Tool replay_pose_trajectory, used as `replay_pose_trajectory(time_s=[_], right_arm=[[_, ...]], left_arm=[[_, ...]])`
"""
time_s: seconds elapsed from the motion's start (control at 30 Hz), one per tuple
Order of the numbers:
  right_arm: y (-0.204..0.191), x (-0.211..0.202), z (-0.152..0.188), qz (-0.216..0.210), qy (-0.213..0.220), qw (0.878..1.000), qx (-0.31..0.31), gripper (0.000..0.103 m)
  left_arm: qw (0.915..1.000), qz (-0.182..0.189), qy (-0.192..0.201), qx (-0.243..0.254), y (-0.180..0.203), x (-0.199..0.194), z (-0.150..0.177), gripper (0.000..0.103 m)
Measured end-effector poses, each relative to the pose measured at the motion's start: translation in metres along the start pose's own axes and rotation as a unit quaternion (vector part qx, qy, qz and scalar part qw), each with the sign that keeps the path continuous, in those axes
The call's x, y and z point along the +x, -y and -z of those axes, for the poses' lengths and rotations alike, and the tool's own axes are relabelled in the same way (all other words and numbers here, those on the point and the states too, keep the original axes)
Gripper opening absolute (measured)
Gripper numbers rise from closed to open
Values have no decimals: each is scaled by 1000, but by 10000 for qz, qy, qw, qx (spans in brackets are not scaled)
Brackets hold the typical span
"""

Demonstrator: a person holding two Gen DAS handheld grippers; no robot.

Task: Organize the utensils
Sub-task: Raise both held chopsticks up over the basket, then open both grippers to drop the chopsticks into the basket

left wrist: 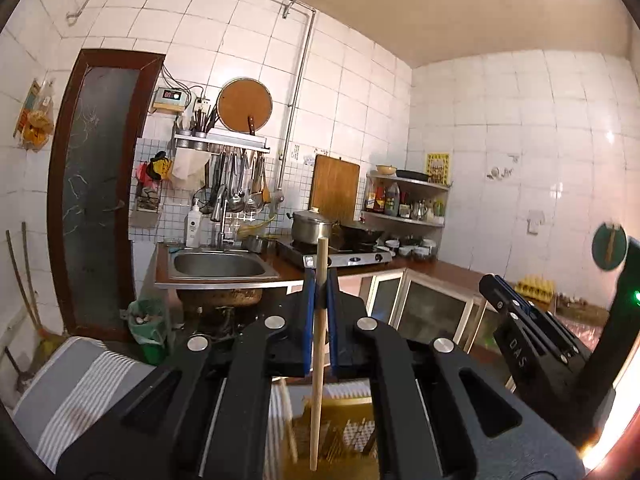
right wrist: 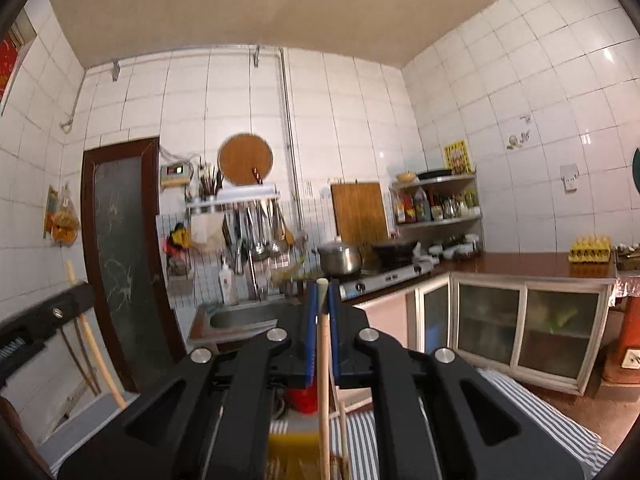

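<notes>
In the left wrist view my left gripper [left wrist: 321, 280] is shut on a pale wooden chopstick [left wrist: 318, 380] that stands upright between its blue pads. The stick's lower end hangs over a yellow slotted utensil holder [left wrist: 340, 432], blurred below. In the right wrist view my right gripper [right wrist: 322, 292] is likewise shut on an upright wooden chopstick [right wrist: 323, 380] above the yellow holder [right wrist: 290, 448]. Another chopstick [right wrist: 343, 432] leans beside it. The right gripper [left wrist: 520, 316] shows at the right edge of the left view, and the left gripper [right wrist: 44, 316] at the left edge of the right view.
A grey-and-white striped cloth [left wrist: 88, 384] lies under the holder. A red container [right wrist: 304, 398] sits just beyond it. Far ahead are a steel sink [left wrist: 218, 266], a gas stove [left wrist: 344, 256] with a pot and a wok, a rack of hanging utensils [left wrist: 240, 184] and glass-fronted cabinets [right wrist: 524, 328].
</notes>
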State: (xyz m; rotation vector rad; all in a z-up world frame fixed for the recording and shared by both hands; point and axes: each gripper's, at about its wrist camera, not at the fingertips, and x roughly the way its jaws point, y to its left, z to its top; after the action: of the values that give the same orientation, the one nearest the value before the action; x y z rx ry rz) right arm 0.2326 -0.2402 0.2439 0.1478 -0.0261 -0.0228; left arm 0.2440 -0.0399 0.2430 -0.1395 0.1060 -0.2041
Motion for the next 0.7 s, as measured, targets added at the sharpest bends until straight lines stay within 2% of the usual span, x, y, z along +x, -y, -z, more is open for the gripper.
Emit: replay_pose_trajectory(time_s=[0.17,0.3,0.37,0.5,0.67,0.7], right_arm=[[-10,30,11,51,192,9997,-127,6],[-4,58,42,117,-148,9995,-246,6],[2,70,60,69,-472,9986,-214,6],[9,79,85,104,-819,9961,-321,6],[12,79,98,128,-1226,9912,-475,8],[14,77,98,162,-1269,9905,-504,12]], left_arm=[[9998,-53,-178,-23,3,51,21,4],[9987,-139,-497,35,-3,84,60,4],[9976,-195,-665,62,-10,97,74,4],[9944,-222,-1034,3,-21,117,102,4],[9927,-335,-1160,39,-33,113,105,5],[9927,-344,-1159,45,-35,110,102,11]])
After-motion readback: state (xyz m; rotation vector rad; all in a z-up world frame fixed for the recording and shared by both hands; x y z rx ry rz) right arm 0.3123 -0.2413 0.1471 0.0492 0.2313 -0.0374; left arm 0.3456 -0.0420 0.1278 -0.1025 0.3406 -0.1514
